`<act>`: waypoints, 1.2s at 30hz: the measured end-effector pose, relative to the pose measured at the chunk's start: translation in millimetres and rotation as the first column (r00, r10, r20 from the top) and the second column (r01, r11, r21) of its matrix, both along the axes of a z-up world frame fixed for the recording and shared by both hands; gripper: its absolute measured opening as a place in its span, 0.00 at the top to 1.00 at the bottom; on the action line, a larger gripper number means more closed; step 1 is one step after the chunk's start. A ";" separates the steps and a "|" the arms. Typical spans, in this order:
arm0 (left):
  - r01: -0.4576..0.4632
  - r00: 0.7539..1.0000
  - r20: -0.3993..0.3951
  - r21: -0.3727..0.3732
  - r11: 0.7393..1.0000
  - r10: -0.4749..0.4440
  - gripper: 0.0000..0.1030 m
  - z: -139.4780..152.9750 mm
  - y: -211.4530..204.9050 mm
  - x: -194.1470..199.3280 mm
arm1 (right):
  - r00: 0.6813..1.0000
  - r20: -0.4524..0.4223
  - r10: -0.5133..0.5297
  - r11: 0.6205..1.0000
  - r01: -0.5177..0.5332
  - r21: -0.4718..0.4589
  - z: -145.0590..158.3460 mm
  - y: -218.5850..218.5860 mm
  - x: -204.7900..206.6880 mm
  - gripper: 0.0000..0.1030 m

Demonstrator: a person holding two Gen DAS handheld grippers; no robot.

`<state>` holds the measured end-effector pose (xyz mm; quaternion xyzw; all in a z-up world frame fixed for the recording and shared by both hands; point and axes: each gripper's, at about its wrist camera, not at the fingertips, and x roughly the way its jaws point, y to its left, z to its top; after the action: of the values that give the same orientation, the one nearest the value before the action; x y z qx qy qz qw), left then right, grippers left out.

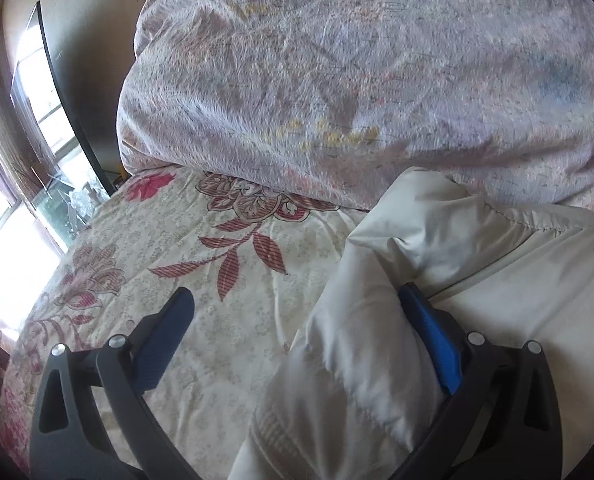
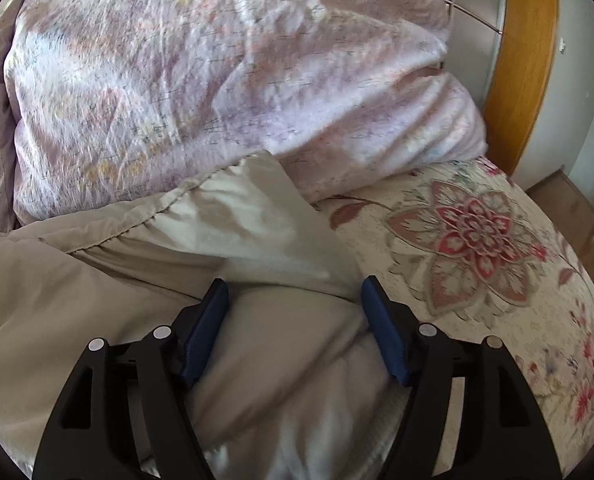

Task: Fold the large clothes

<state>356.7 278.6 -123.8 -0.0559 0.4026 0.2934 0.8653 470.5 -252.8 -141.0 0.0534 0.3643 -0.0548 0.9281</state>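
Note:
A large cream-white padded garment (image 1: 377, 264) lies bunched on the floral bedspread (image 1: 201, 304). In the left wrist view my left gripper (image 1: 297, 300) is open, its jaws wide apart. A thick fold of the garment lies between them against the right blue pad (image 1: 429, 324). In the right wrist view the same garment (image 2: 217, 216) fills the lower left. My right gripper (image 2: 295, 292) is open, and a bulging fold (image 2: 289, 340) sits between its blue pads (image 2: 207, 332) without being pinched.
A big pale pink fleecy blanket (image 1: 337, 72) is heaped at the back of the bed, also in the right wrist view (image 2: 201, 80). A window (image 1: 37, 184) is on the left. A wooden headboard (image 2: 529, 64) stands at the right, with floral bedspread (image 2: 477, 240) beside the garment.

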 end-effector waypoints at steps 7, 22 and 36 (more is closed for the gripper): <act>0.086 0.995 0.070 -0.159 0.984 -0.076 0.03 26.3 -0.7 -54.6 | 0.996 0.034 -0.083 0.996 0.081 0.042 27.7 -39.3 -70.5 0.18; 0.146 0.986 0.143 -0.467 0.872 -0.089 0.06 25.8 -2.5 -157.5 | 0.989 -0.110 0.095 0.732 0.005 0.681 -8.6 -95.7 -140.3 0.18; 0.093 0.992 0.128 -0.597 0.797 -0.019 0.22 -5.5 -19.1 -142.8 | 0.979 -0.151 0.134 0.651 0.028 0.759 -34.8 -72.7 -124.8 0.29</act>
<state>213.9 259.5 -129.3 -0.3324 0.4256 0.1211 0.8329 345.7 -325.5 -175.7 0.4192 0.4436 0.1242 0.7823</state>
